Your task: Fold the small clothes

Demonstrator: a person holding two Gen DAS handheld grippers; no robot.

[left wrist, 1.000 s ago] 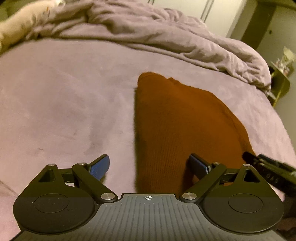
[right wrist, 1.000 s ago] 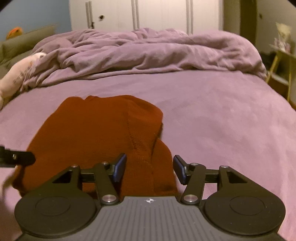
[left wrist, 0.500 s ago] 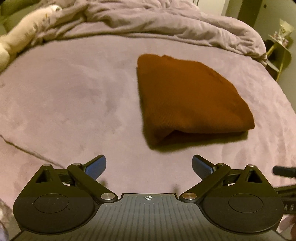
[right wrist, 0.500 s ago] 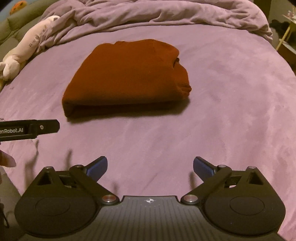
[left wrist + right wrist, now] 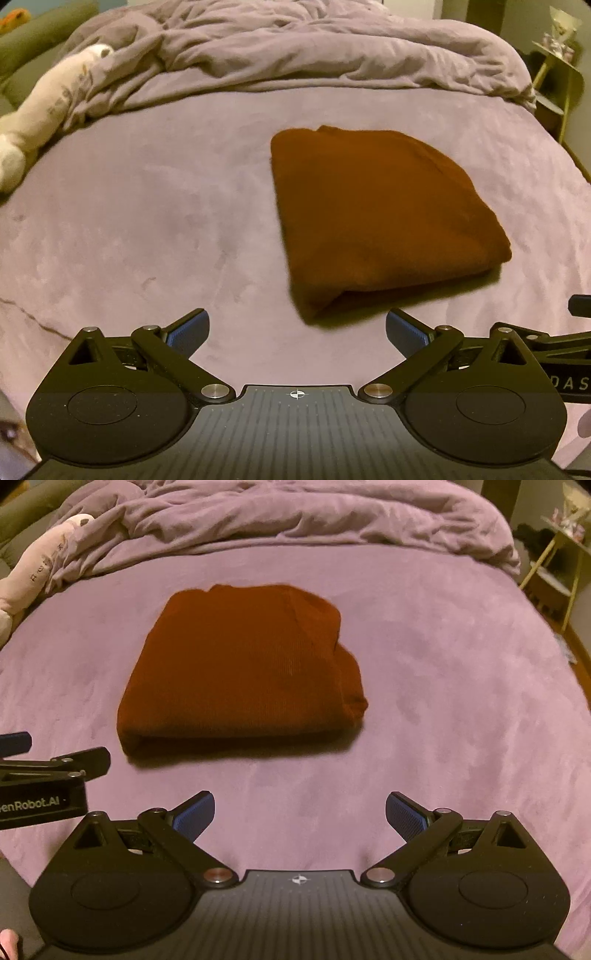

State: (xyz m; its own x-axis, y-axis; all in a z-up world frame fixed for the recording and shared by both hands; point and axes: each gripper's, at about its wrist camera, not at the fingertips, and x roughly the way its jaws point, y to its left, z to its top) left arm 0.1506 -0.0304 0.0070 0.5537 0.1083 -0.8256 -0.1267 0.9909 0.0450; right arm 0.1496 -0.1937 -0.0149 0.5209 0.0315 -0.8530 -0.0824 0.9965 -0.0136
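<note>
Left gripper (image 5: pixel 297 330) and right gripper (image 5: pixel 300 812), jaws spread wide and empty, hover side by side near the folded rust-brown garment (image 5: pixel 240 672), which lies apart from both on the purple bedspread (image 5: pixel 461 672).

Left gripper (image 5: pixel 297 330) jaws spread wide, holding nothing; right gripper (image 5: pixel 300 811) likewise, side by side.

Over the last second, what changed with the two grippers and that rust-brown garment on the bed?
Both grippers backed away from the folded rust-brown knit garment. A second ago the left gripper and right gripper had their fingers down at its near edge; now both are open and clear of it, holding nothing. The right gripper opened wider as it left. The garment stays folded on the purple bedspread.
</note>
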